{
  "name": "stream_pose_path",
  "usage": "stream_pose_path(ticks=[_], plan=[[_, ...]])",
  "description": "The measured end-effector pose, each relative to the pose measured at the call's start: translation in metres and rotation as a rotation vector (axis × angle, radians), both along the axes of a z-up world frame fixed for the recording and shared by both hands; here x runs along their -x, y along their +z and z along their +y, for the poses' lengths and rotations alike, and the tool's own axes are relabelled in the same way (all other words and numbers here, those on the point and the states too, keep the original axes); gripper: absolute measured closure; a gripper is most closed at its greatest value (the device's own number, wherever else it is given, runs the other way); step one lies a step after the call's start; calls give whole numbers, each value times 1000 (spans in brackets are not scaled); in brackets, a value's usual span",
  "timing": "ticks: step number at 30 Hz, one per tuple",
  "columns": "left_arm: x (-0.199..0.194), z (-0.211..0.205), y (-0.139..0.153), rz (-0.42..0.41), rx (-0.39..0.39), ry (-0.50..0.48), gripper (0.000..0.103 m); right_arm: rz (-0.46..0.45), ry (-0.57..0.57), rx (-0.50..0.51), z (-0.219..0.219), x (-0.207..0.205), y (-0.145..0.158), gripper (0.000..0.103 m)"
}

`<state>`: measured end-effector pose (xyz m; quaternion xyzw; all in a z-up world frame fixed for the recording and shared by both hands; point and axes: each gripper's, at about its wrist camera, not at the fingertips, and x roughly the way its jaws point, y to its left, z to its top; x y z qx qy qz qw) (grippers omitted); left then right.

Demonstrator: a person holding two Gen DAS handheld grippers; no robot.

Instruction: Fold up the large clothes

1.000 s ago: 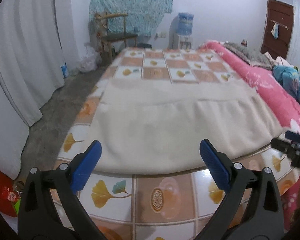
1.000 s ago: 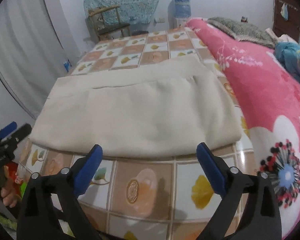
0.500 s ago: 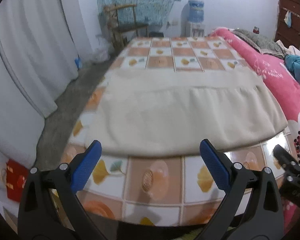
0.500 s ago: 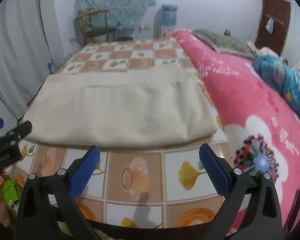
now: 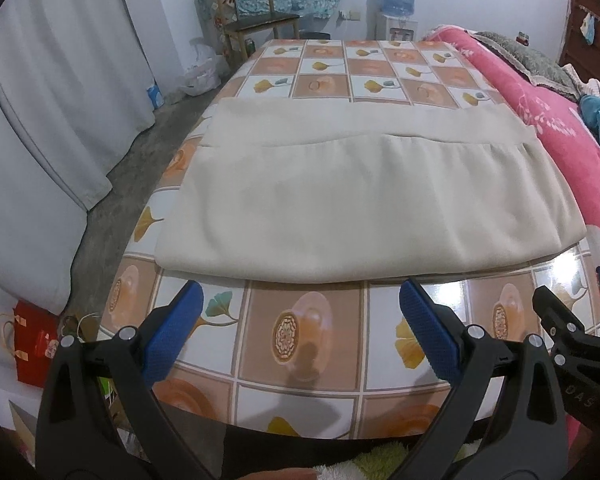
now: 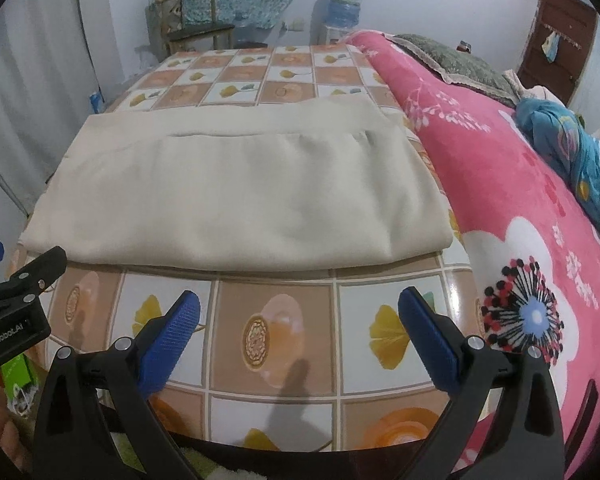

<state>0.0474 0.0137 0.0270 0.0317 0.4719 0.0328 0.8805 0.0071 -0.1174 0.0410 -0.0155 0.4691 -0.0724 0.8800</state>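
A large cream cloth [image 5: 364,196] lies folded flat on the tiled-pattern table [image 5: 304,332]; it also shows in the right wrist view [image 6: 236,200]. Its near folded edge runs across the table, and a second layer edge shows near the far side. My left gripper [image 5: 300,320] is open and empty, held above the table's near edge, short of the cloth. My right gripper [image 6: 300,320] is open and empty, also short of the cloth's near edge. Each gripper appears at the edge of the other's view.
A bed with a pink flowered blanket [image 6: 540,208] borders the table's right side. A grey curtain [image 5: 52,92] hangs at left. A wooden chair [image 5: 256,20] and a water dispenser [image 5: 396,4] stand against the far wall. A red bag [image 5: 36,344] sits on the floor at left.
Both grippers have drawn back toward me and risen, away from the cloth. More of the table's near edge shows now. The cloth has not moved.
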Motion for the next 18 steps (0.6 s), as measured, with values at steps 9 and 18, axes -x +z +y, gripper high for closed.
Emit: stream_pose_path(ticks=[9,18], plan=[[-3,1,-3,12,13,1,8,14,8,0,1,-4,-1,6],[-3,0,-3,14,26,-8,8,18,-3,-8,-3,-4,-1,6]])
